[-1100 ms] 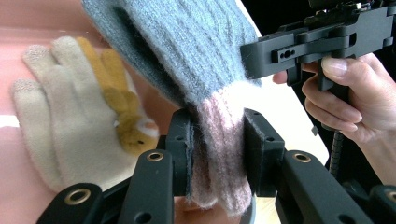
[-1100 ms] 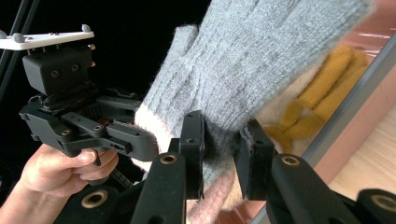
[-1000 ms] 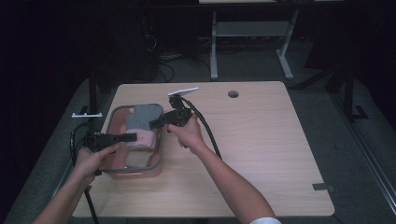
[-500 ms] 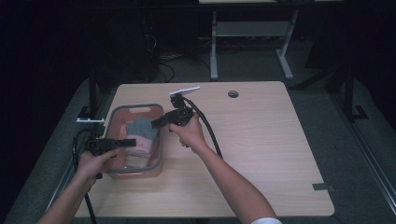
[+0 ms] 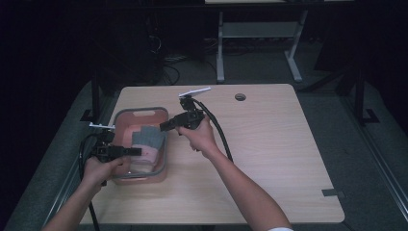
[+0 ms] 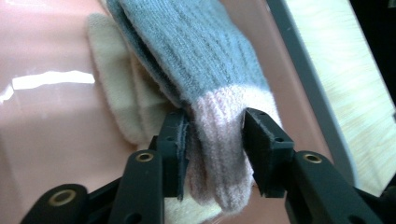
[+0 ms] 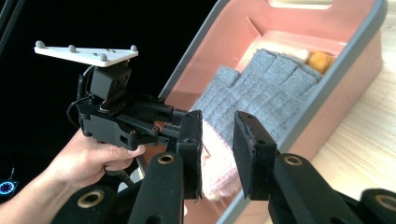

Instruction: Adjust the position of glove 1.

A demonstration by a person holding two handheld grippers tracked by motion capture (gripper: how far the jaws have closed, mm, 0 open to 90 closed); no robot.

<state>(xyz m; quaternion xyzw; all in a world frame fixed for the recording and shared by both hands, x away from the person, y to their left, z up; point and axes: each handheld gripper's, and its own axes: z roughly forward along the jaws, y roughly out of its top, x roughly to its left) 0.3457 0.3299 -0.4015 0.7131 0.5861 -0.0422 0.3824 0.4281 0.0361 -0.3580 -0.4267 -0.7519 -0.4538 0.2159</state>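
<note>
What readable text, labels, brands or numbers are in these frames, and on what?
None: no legible text on anything.
Glove: plain knit, no tag or logo.
Bin: no markings.
Left gripper and right gripper: bare black jaws, no lettering.
Table: bare wood, no sticker.

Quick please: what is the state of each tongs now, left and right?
Left tongs: jaws just been opening around the pink cuff of the glove; grip loosened, open.
Right tongs: open, holding nothing, above the bin rim.
</note>
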